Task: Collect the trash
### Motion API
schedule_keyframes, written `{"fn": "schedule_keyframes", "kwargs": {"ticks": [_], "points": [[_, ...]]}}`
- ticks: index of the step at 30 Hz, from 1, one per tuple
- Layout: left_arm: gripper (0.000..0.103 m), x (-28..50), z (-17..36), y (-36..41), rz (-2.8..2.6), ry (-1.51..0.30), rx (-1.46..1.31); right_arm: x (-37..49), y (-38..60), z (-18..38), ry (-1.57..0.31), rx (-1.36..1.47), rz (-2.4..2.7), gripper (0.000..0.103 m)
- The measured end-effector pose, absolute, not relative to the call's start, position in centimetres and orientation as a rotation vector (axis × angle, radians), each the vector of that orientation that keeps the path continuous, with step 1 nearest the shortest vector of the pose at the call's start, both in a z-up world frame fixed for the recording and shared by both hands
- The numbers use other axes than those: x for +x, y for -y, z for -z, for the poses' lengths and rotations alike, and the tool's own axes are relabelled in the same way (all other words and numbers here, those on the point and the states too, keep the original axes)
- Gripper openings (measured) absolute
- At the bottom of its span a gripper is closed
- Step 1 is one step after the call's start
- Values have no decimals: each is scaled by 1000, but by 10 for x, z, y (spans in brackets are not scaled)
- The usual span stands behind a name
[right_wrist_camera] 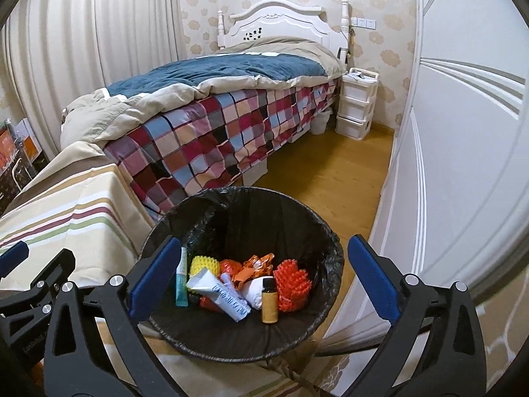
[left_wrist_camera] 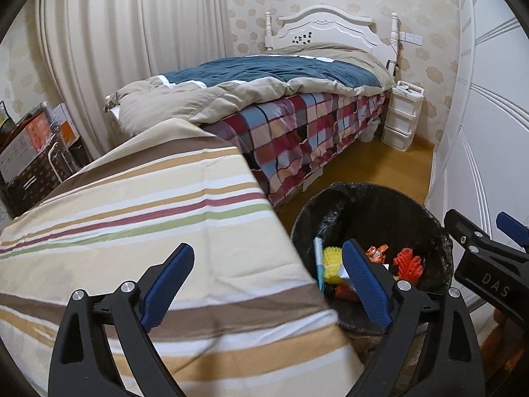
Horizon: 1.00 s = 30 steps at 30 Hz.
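Home bedroom; made bed (right_wrist_camera: 211, 99) w/ headboard (right_wrist_camera: 281, 23); floral wallpaper (right_wrist_camera: 390, 56)

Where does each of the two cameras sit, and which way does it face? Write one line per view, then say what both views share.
Left wrist view: rides the left gripper, tilted down over the striped cloth-covered surface; its open blue-padded fingers show, with the right gripper at the right edge.
Right wrist view: rides the right gripper, tilted down into the round black-lined waste bin; its open fingers show, with the left gripper at the left edge.
Shared: the waste bin, the white-framed bed with checked sheet and the white plastic drawer tower.
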<state>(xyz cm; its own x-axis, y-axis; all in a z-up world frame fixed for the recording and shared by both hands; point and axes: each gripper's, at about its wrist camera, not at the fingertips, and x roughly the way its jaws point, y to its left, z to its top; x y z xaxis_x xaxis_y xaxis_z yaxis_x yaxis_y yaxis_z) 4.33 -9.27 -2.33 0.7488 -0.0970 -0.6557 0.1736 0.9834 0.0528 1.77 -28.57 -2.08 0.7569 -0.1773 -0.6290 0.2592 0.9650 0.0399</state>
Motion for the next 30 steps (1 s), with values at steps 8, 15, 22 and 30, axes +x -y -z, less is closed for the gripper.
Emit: {"fn": "schedule_keyframes", "kwargs": {"ticks": [8,15,22,30], "points": [[91,13,16,64,117,-700,91,-13,265,12,-662,117,196,98],[92,-17,7,42,83,-671,72,-40,247,3,-644,102,157,98],[92,-40,1,29,60,-643,60,-63,237,-8,-610,95,142,98],[92,-57,-4,21,34,-616,50,-80,230,-16,-579,101,117,98]]}}
